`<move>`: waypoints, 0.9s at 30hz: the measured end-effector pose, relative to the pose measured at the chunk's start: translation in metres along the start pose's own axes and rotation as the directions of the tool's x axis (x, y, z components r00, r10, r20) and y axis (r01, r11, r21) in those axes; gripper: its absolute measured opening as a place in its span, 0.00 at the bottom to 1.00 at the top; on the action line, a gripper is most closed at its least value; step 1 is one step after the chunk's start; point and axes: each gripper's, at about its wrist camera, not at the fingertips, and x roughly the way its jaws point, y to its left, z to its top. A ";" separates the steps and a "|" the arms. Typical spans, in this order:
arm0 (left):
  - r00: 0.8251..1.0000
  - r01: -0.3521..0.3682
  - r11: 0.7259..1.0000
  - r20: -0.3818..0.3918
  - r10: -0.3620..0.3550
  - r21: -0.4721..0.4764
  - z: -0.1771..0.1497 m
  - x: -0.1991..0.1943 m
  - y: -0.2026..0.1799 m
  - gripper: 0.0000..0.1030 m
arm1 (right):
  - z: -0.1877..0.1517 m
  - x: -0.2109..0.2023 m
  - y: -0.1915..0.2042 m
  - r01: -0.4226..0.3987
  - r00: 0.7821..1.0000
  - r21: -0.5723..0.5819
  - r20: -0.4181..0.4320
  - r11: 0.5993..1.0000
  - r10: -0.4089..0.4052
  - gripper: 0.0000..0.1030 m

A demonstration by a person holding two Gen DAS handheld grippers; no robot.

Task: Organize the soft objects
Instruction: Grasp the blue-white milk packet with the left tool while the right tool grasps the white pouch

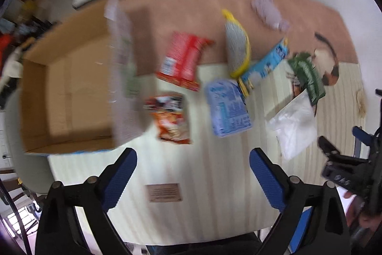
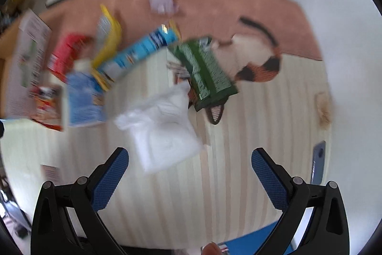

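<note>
Soft packets lie scattered on a cream striped table (image 1: 210,183): a red pack (image 1: 183,59), an orange snack bag (image 1: 170,116), a light-blue pack (image 1: 228,109), a grey-and-yellow pouch (image 1: 237,44), a blue-and-white packet (image 1: 265,63), a green packet (image 1: 306,74) and a white plastic bag (image 1: 294,122). An open cardboard box (image 1: 69,92) stands at the left. My left gripper (image 1: 193,166) hangs open over bare table below the packets. My right gripper (image 2: 189,165) is open, its left finger beside the white plastic bag (image 2: 162,128). The green packet (image 2: 206,68) lies beyond.
A pink cloth (image 1: 214,8) covers the table's far half, with a lilac plush (image 1: 268,10) on it and a calico cat figure (image 2: 253,56) at the right. A phone (image 2: 318,161) lies near the right edge. A small label (image 1: 164,192) sits between my left fingers. Clutter lines the back.
</note>
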 end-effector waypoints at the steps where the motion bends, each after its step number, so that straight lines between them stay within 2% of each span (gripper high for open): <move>1: 0.999 0.011 1.000 -0.039 -0.010 0.009 0.011 0.016 -0.007 0.94 | 0.004 0.016 0.002 0.000 1.000 -0.013 -0.013 1.000 0.000 1.00; 4: 0.992 0.044 0.999 -0.118 -0.043 0.004 0.033 0.052 -0.022 0.94 | 0.008 0.050 0.013 -0.027 0.998 -0.061 -0.051 0.998 0.024 1.00; 7: 0.977 0.085 0.996 -0.194 -0.090 -0.032 0.055 0.085 -0.031 0.93 | 0.008 0.072 0.024 -0.019 0.998 -0.121 -0.065 0.992 0.011 1.00; 9: 0.964 0.114 0.992 -0.236 -0.122 -0.046 0.066 0.105 -0.037 0.93 | 0.008 0.078 0.027 -0.039 0.997 -0.126 -0.073 0.991 0.030 1.00; 15: 0.938 0.105 0.992 -0.325 -0.121 -0.067 0.076 0.151 -0.048 0.93 | 0.011 0.100 0.038 -0.046 0.995 -0.151 -0.098 0.987 0.031 1.00; 18: 0.933 0.087 0.994 -0.345 -0.104 -0.066 0.075 0.167 -0.052 0.93 | 0.014 0.116 0.044 -0.048 0.993 -0.170 -0.115 0.984 0.029 1.00; 20: 0.931 0.078 0.995 -0.351 -0.097 -0.068 0.074 0.175 -0.054 0.83 | 0.019 0.125 0.045 -0.048 0.991 -0.173 -0.129 0.984 0.025 1.00; 21: 0.936 0.063 0.996 -0.343 -0.080 -0.062 0.072 0.175 -0.056 0.82 | 0.020 0.131 0.046 -0.049 0.990 -0.175 -0.136 0.983 0.025 1.00; 25: 0.948 -0.002 1.000 -0.319 0.003 0.001 0.069 0.170 -0.064 0.53 | 0.022 0.155 0.046 -0.066 0.984 -0.160 -0.172 0.985 0.038 1.00; 27: 0.950 0.004 1.000 -0.313 -0.005 -0.004 0.066 0.169 -0.065 0.47 | 0.023 0.166 0.044 -0.072 0.982 -0.131 -0.185 0.989 0.047 1.00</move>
